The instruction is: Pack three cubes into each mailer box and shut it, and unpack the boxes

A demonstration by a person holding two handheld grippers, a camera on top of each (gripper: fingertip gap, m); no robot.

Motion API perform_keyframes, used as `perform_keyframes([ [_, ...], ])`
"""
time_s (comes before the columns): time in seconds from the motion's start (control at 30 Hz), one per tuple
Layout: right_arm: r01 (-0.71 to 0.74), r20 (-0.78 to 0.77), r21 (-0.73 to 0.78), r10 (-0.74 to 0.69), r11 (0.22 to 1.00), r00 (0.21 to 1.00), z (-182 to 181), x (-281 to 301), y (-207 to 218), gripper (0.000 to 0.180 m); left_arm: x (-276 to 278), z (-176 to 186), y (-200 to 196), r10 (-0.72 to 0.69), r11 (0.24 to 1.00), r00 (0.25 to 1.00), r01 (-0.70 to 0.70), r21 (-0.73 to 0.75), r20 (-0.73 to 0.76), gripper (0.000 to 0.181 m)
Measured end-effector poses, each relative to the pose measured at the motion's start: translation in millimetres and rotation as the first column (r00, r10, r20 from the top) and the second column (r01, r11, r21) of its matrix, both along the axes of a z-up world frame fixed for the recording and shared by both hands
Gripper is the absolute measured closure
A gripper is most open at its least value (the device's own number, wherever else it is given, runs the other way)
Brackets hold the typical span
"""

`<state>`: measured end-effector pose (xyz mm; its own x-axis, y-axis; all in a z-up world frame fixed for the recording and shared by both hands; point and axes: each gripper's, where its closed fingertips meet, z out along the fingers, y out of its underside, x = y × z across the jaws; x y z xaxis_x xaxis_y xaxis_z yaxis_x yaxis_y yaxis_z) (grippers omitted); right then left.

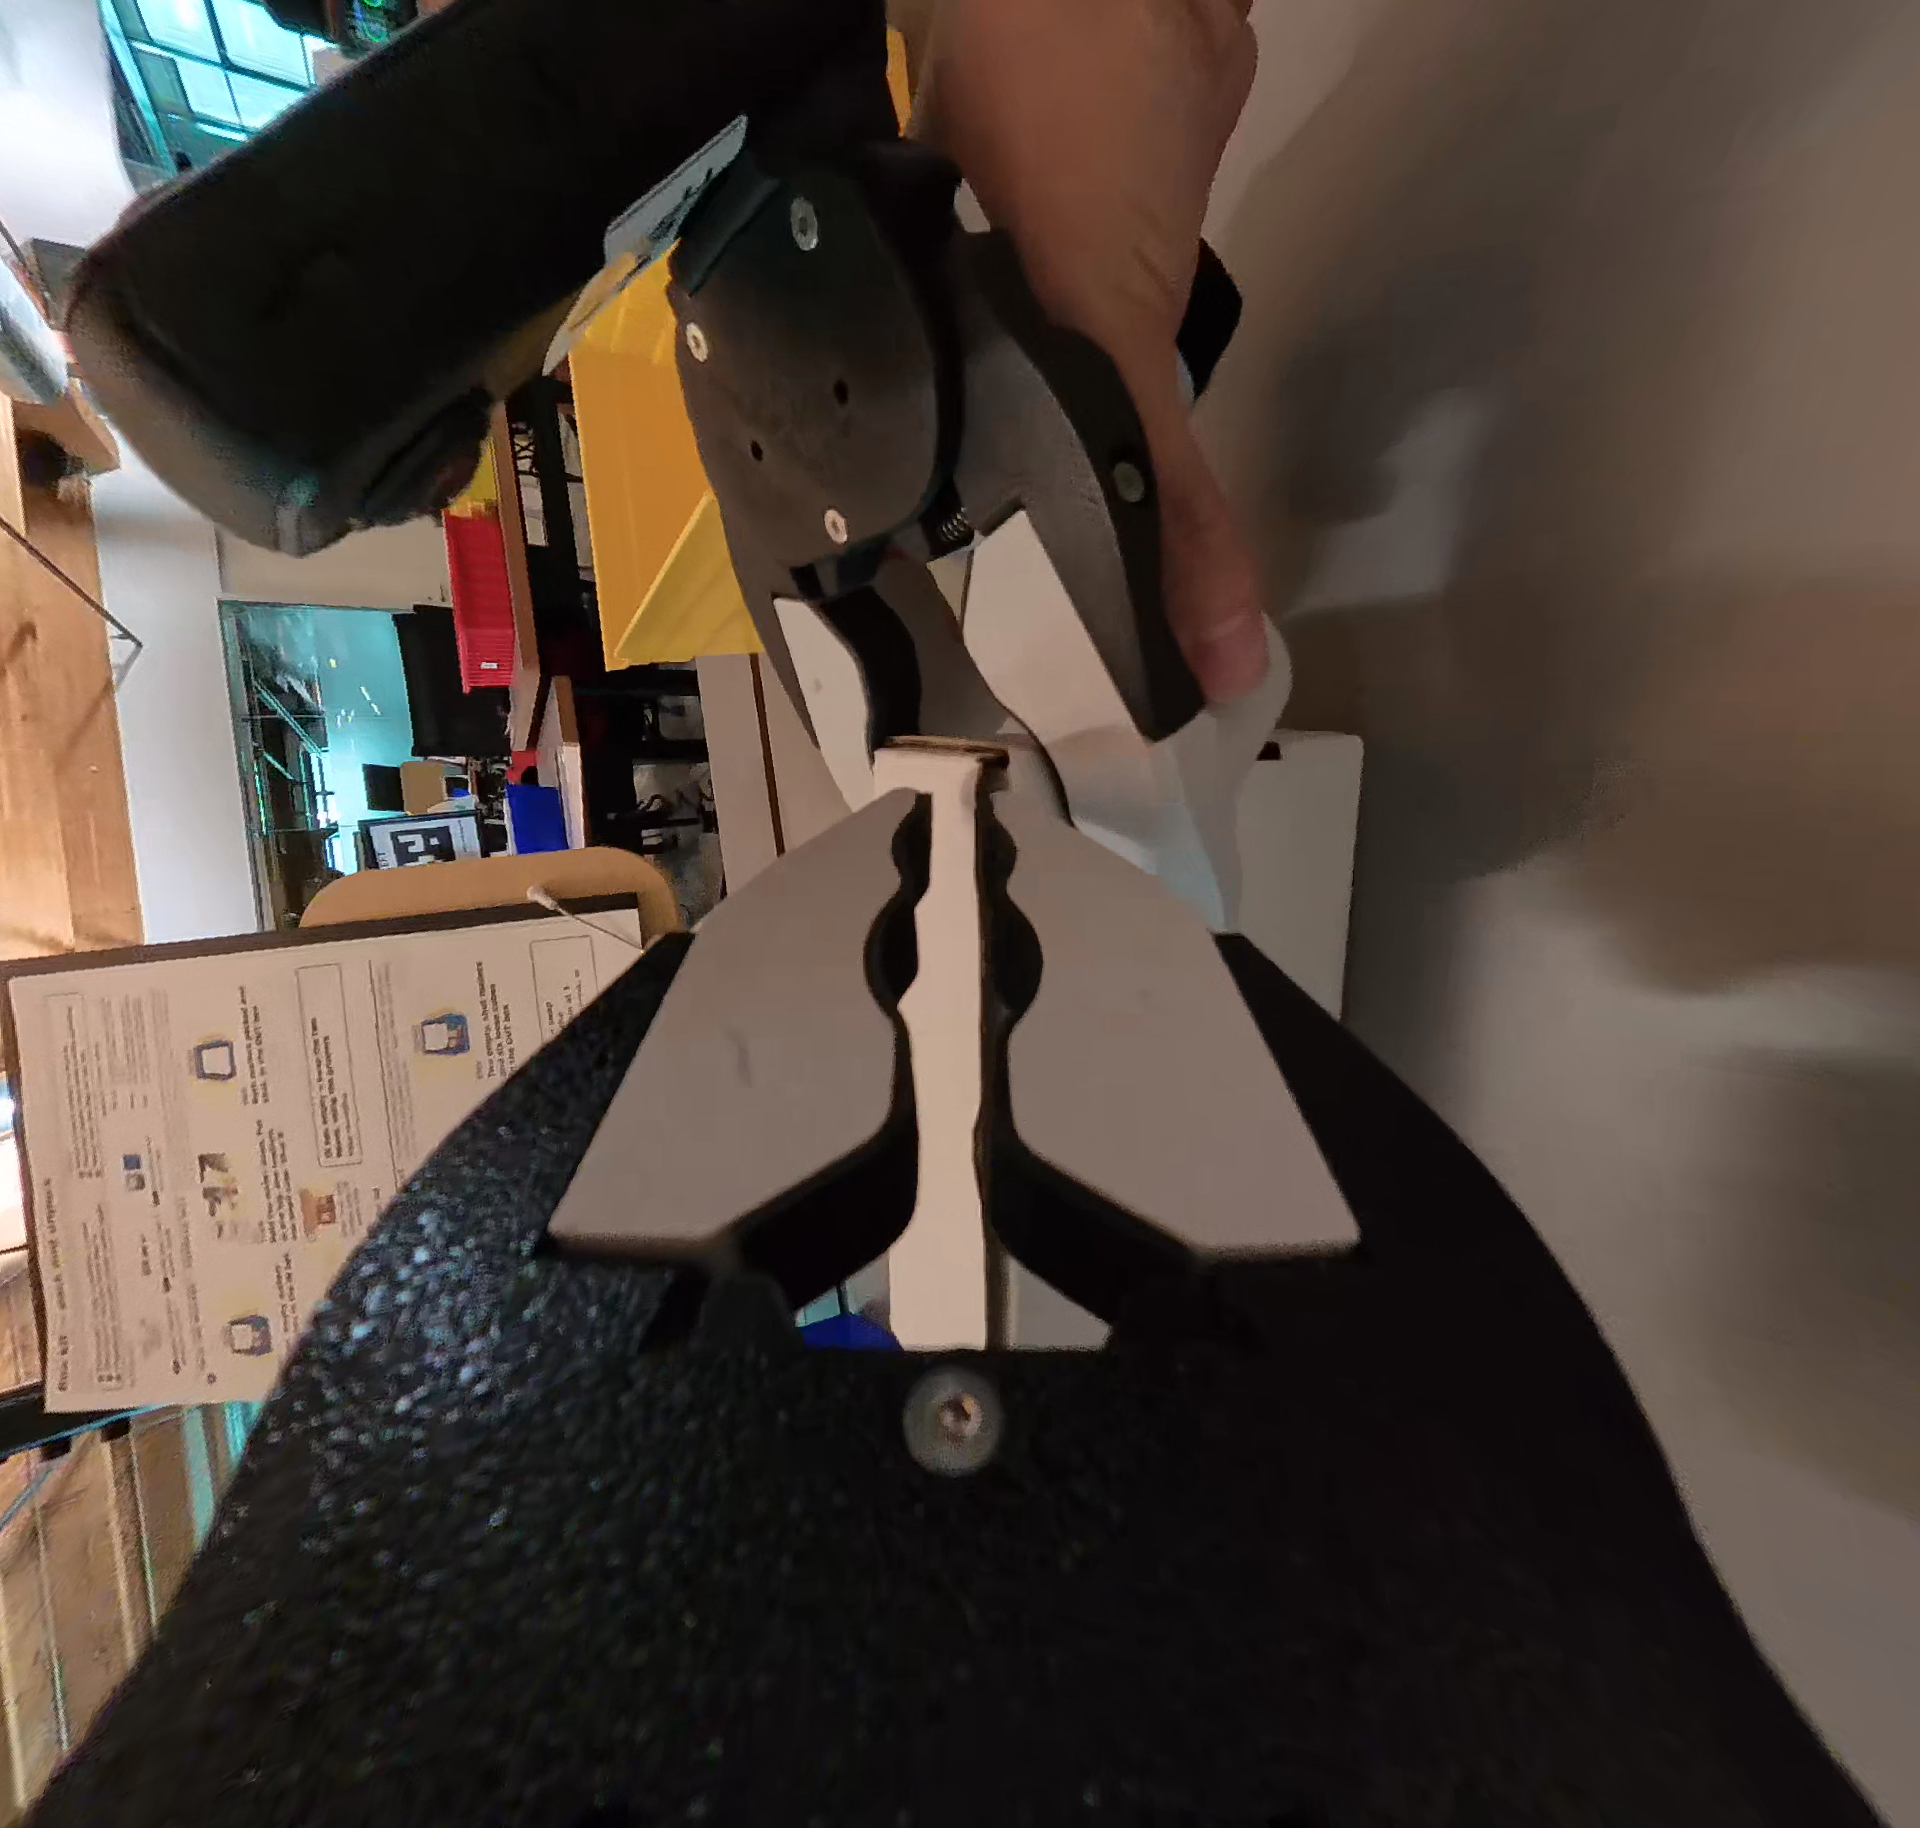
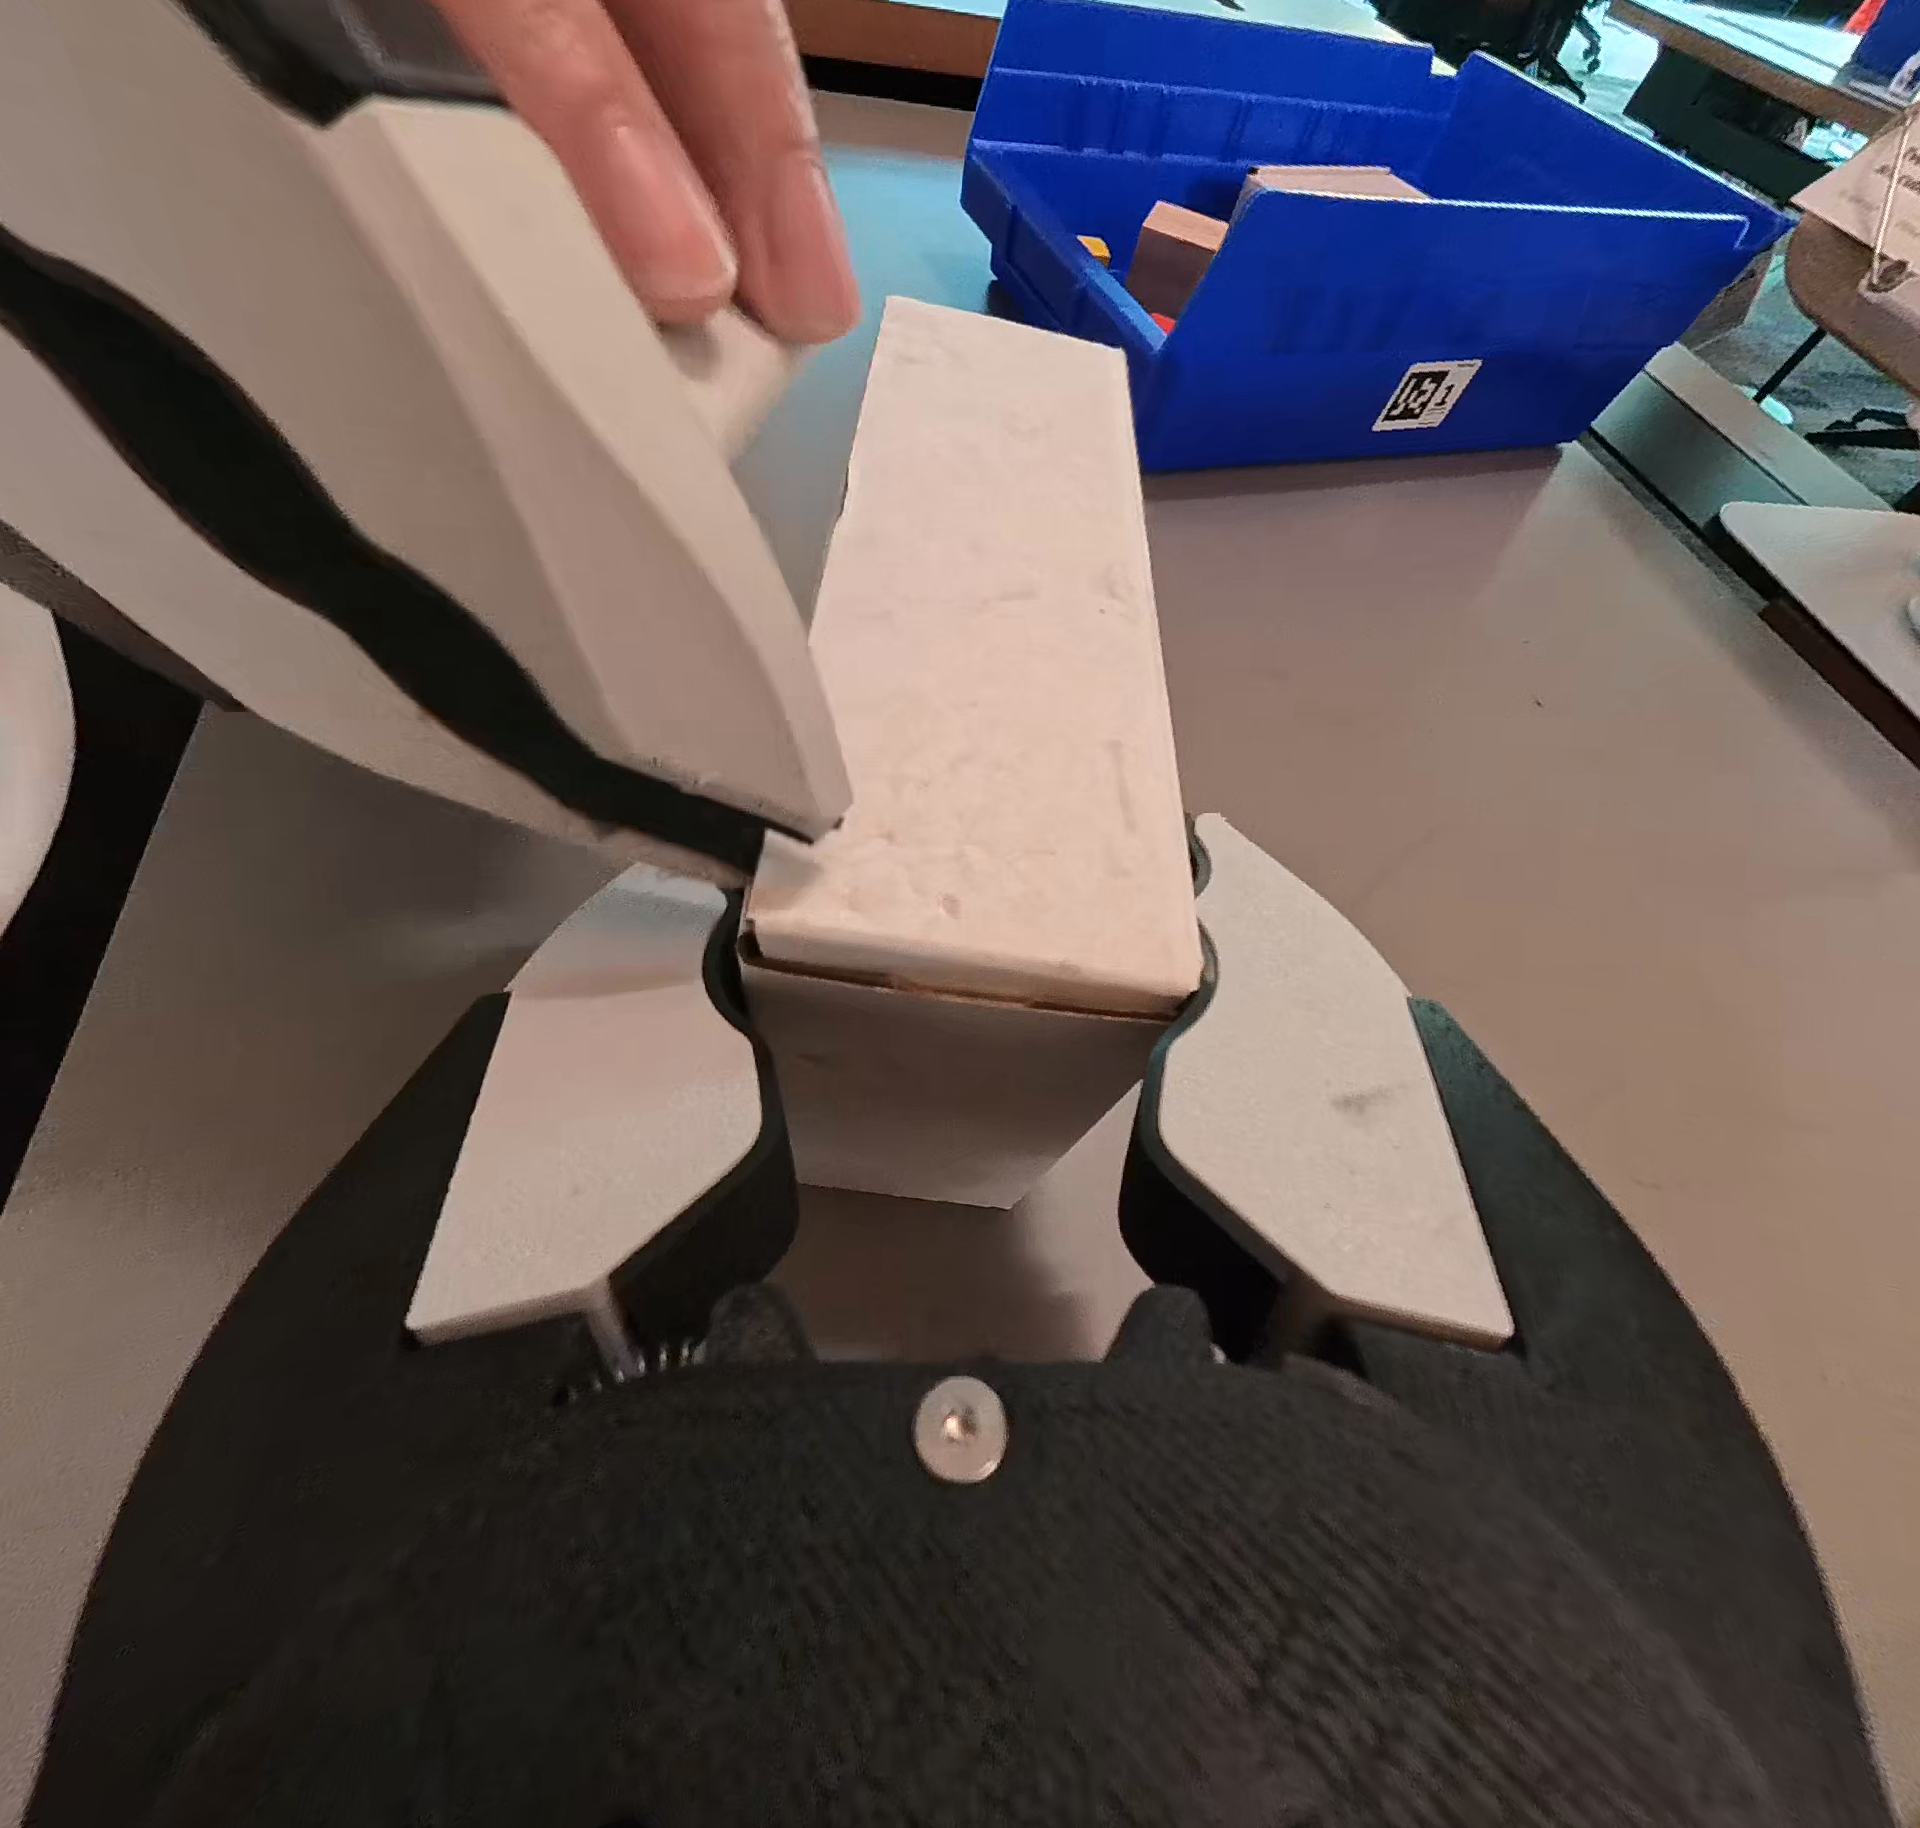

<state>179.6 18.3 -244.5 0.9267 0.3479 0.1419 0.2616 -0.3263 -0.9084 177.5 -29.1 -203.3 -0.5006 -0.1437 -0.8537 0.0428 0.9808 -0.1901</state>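
Observation:
A white mailer box (image 2: 997, 635) lies lengthwise on the grey table, its lid down. My right gripper (image 2: 966, 895) grips the box's near end, one finger on each side wall. My left gripper (image 2: 800, 833) comes in from the upper left, and its tips pinch the lid's near left corner. In the left wrist view my left gripper (image 1: 951, 791) is shut on a thin white cardboard edge (image 1: 951, 1051) of the box. Beyond it, the right gripper (image 1: 1029, 708) is held by a hand. No cubes show at the box; its inside is hidden.
A blue bin (image 2: 1455, 365) with several cubes (image 2: 1184, 251) stands on the table (image 2: 1455, 739) beyond the box, to the right. A second tabletop edge (image 2: 1818, 552) lies far right. A printed sheet (image 1: 260, 1155) and a yellow bin (image 1: 644, 490) show in the left wrist view. Spacing between my two grippers at the tips: around 6 cm.

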Motion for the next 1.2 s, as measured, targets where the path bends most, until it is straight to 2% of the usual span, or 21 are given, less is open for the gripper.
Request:
perform_keyframes([
  [0.17,0.003,-0.005,-0.012,-0.003,1.0,1.0,-1,1,-1,0.102,0,-1,-1,0.009,1.0,1.0,-0.01,-0.007,-0.018,0.18],
  [0.23,0.011,-0.006,-0.026,-0.011,1.0,1.0,-1,1,0,0.102,2,3,1,0.02,0.999,0.999,-0.021,0.028,0.041,0.181],
  [0.3,0.009,-0.01,-0.033,-0.009,0.999,1.0,-2,1,0,0.102,9,29,7,0.064,0.998,0.978,-0.064,-0.008,0.201,0.181],
  [0.33,-0.028,0.012,-0.011,0.028,1.0,1.0,0,-6,0,0.102,11,40,9,0.087,0.996,0.97,-0.079,-0.046,0.229,0.181],
  [0.37,-0.066,0.048,-0.005,0.066,0.998,0.997,0,-14,0,0.102,10,41,9,0.096,0.992,0.982,-0.081,-0.097,0.165,0.181],
  [0.43,-0.041,0.079,-0.068,0.046,0.997,0.996,-3,-12,-2,0.101,3,39,6,0.067,0.982,0.997,-0.058,-0.178,0.048,0.175],
  [0.5,-0.007,0.086,-0.077,0.013,0.997,0.996,-4,-6,-2,0.101,-4,44,14,0.063,0.976,0.997,-0.053,-0.21,0.038,0.163],
  [0.6,-0.014,0.032,-0.04,0.015,0.999,0.999,-2,-3,-4,0.101,-14,44,44,0.144,0.938,0.989,-0.146,-0.314,-0.03,0.151],
  [0.73,-0.029,-0.008,-0.005,0.029,1.0,1.0,0,-1,-7,0.101,-25,34,91,0.26,0.847,0.961,-0.274,-0.454,-0.096,0.143],
  [0.87,-0.038,-0.015,0.009,0.039,0.999,0.999,1,-3,-5,0.101,-34,32,112,0.304,0.645,0.941,-0.319,-0.695,-0.149,0.136],
  [1.0,-0.039,-0.016,0.018,0.039,0.999,0.999,2,-3,-4,0.101,-38,20,124,0.331,0.484,0.922,-0.35,-0.802,-0.203,0.13],
  [1.1,-0.046,-0.019,0.021,0.046,0.999,0.999,2,-4,-5,0.101,-36,12,122,0.274,0.41,0.927,-0.353,-0.841,-0.255,0.128],
  [1.2,-0.085,-0.026,0.028,0.085,0.996,0.996,2,-10,-7,0.101,-33,7,116,0.17,0.397,0.938,-0.345,-0.851,-0.301,0.124],
])
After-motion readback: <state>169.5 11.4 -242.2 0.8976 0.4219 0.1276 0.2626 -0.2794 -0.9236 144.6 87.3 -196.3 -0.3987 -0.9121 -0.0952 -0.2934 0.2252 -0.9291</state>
